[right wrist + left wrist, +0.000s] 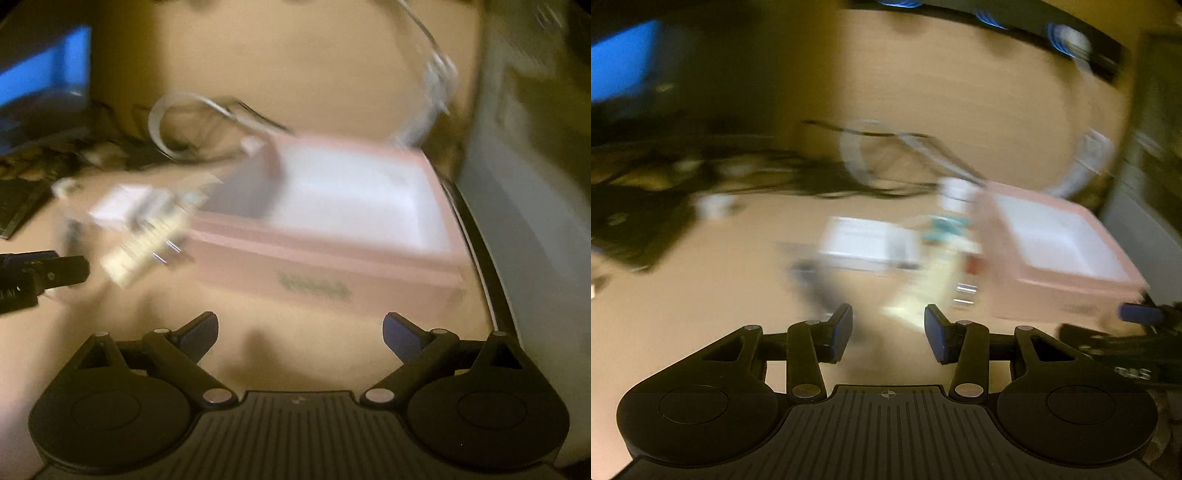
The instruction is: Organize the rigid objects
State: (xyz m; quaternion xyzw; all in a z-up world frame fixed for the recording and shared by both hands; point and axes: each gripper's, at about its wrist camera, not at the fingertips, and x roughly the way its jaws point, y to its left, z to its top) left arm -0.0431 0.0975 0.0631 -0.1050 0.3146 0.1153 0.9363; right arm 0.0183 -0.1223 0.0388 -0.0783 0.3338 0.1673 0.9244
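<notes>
Both views are motion-blurred. An open pink box (332, 254) with a white inside sits on the wooden table; it also shows in the left wrist view (1067, 269) at right. A cluster of small items lies left of it: a white flat box (864, 240), a cream-coloured pack (144, 247) and a teal item (945, 225). My left gripper (888, 334) is open and empty above the table, short of the cluster. My right gripper (300, 338) is wide open and empty in front of the pink box. The left gripper's tip (55, 273) shows at the left of the right wrist view.
White cables (857, 155) loop behind the cluster, and another cable (436, 74) runs behind the pink box. Dark clutter and a blue-lit screen (620, 62) stand at the far left. A grey wall or panel (535, 184) borders the table's right edge.
</notes>
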